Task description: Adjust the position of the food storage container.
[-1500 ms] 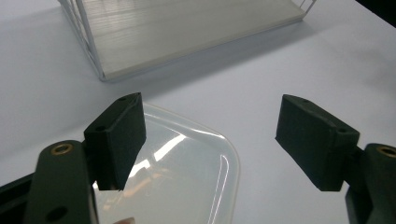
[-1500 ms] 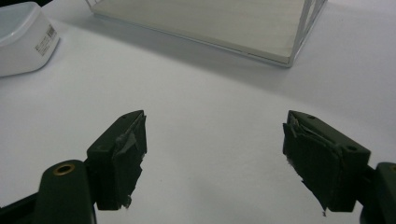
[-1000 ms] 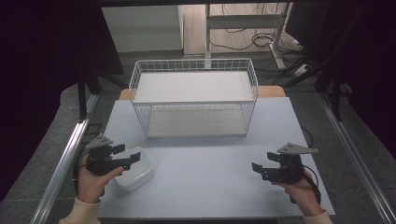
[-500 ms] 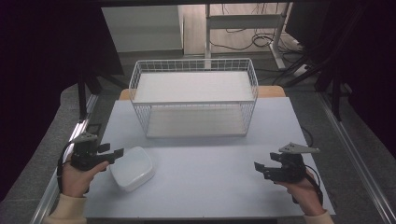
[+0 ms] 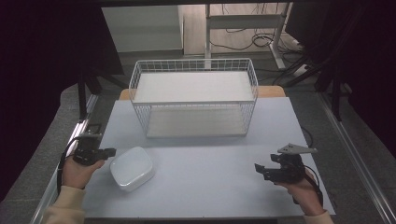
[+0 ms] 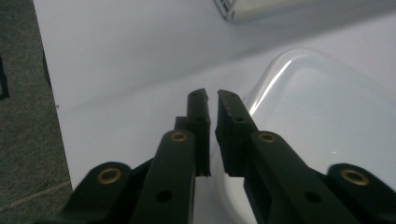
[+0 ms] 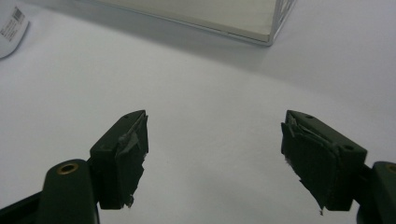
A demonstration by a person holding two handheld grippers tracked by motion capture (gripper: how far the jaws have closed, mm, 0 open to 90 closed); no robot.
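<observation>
A pale grey table [image 5: 210, 163] carries a white wire basket [image 5: 194, 95] and, near its left edge, a white lidded container [image 5: 131, 168].

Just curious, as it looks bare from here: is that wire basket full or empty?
Empty. Through the wire basket only its pale flat floor shows; the white lidded box sits outside on the table.

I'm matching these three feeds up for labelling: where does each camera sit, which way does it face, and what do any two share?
High view: fixed above the person's side, looking forward and down on the table and wire basket; both hands and the left gripper and right gripper show.
Left gripper view: rides the left gripper, looking along its nearly closed jaws at the white container.
Right gripper view: rides the right gripper, looking along its wide-apart jaws over bare table toward the basket.
Shared: high and left gripper views both show the container.
</observation>
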